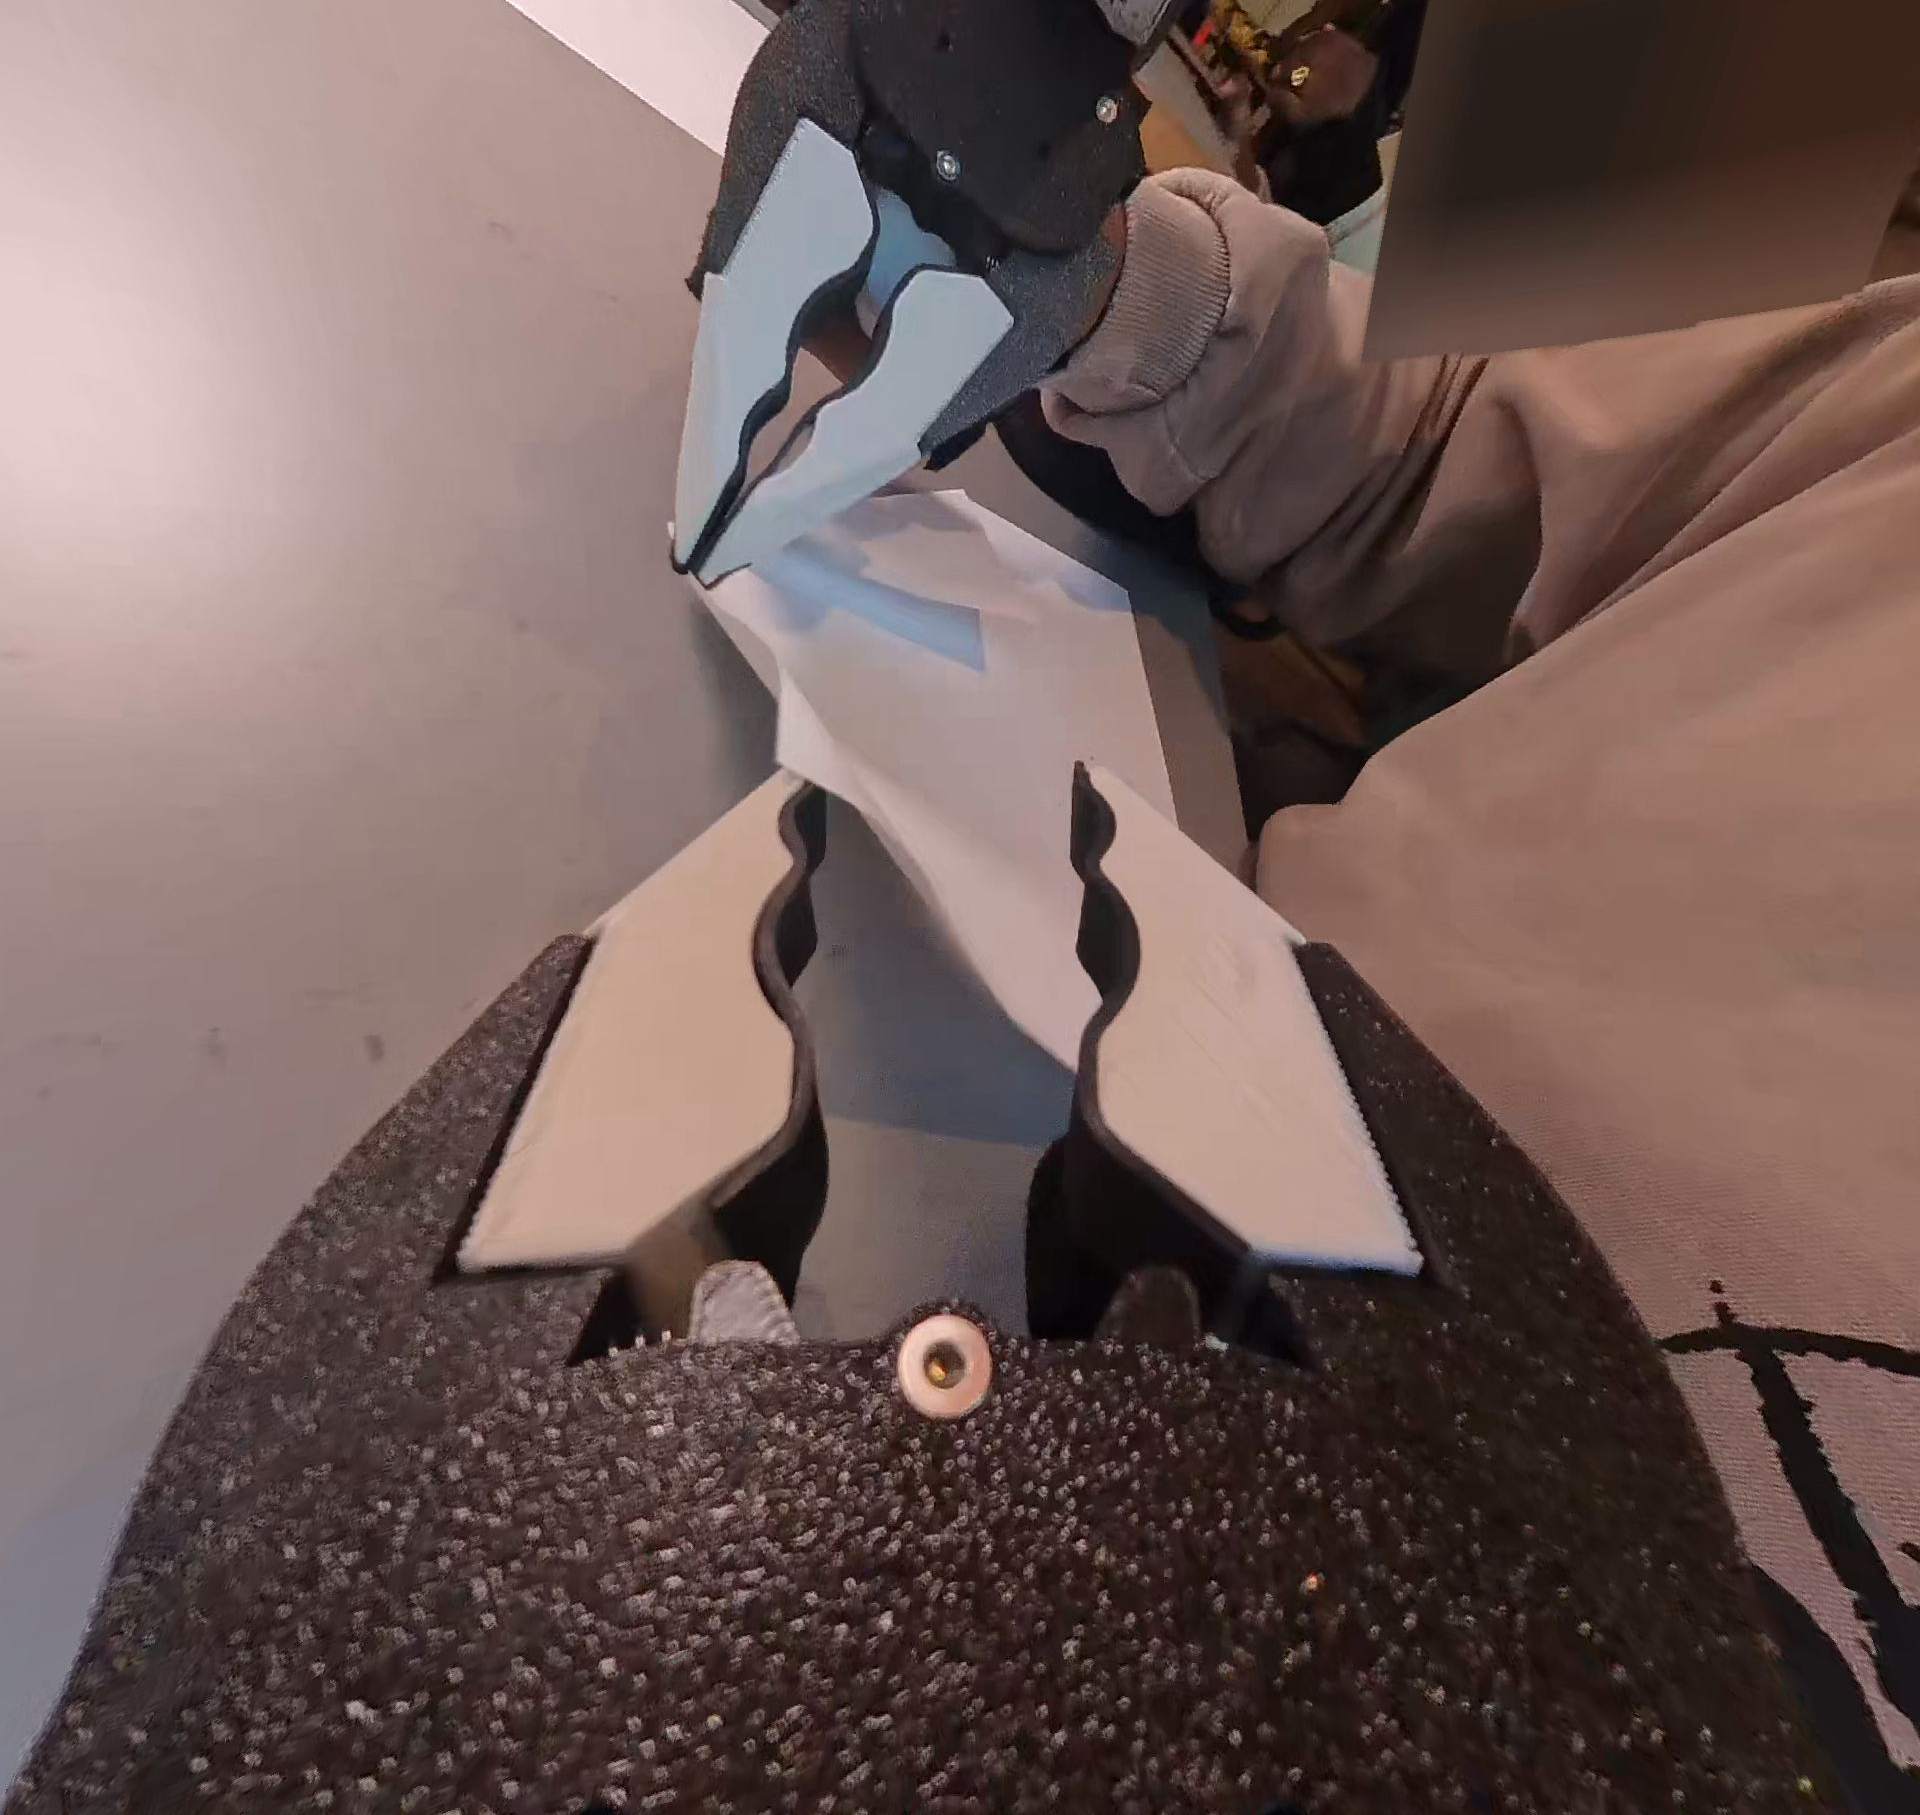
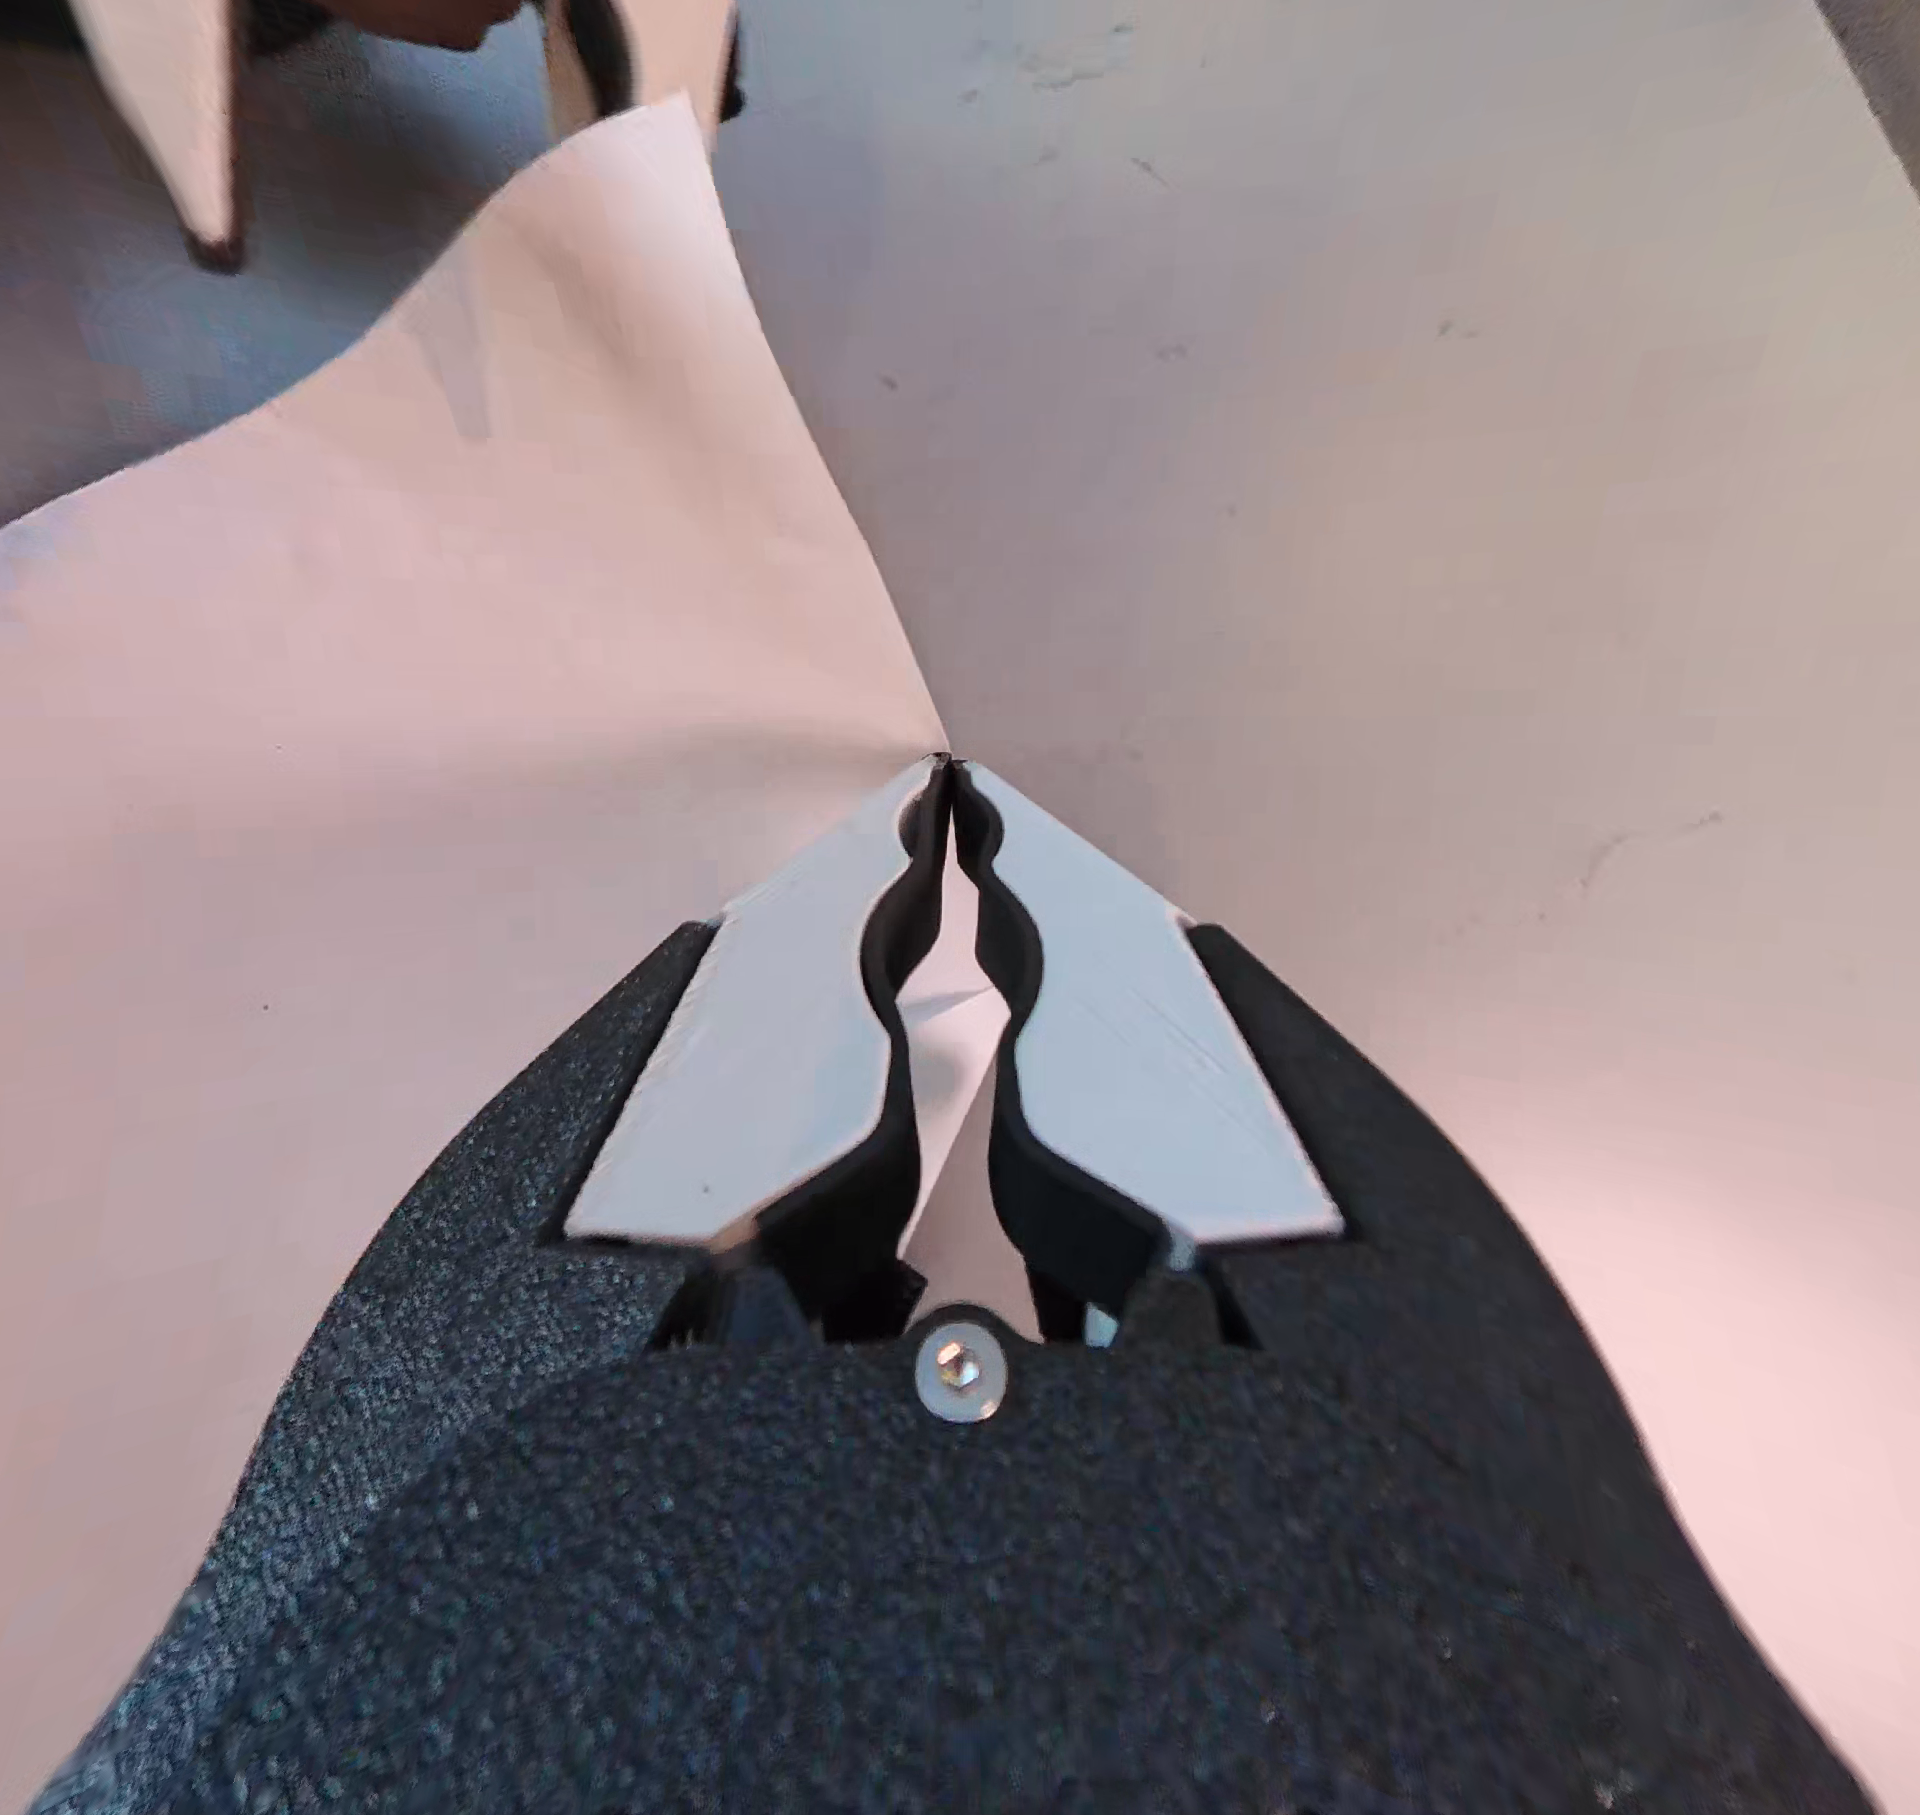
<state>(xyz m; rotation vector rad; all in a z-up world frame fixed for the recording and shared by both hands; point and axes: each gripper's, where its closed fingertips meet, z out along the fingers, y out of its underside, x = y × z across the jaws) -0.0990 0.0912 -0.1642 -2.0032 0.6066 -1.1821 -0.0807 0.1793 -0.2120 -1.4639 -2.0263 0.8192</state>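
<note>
Paper (image 2: 468, 674) pinched in right claw (image 2: 948, 763)

Left gripper (image 1: 940, 789): a rough, speckled black body with one silver screw (image 1: 943, 1366) set at its centre; two pale grey fingers (image 1: 665, 1038) shaped like tapering wedges, each lined inside with wavy black rubber; right gripper (image 2: 948, 766) built the same, with its own silver screw (image 2: 961, 1375); seen from the left wrist view, it carries more small screws and a white label; the person wears a taupe sweatshirt sleeve (image 1: 1351, 477) with a ribbed cuff
</note>
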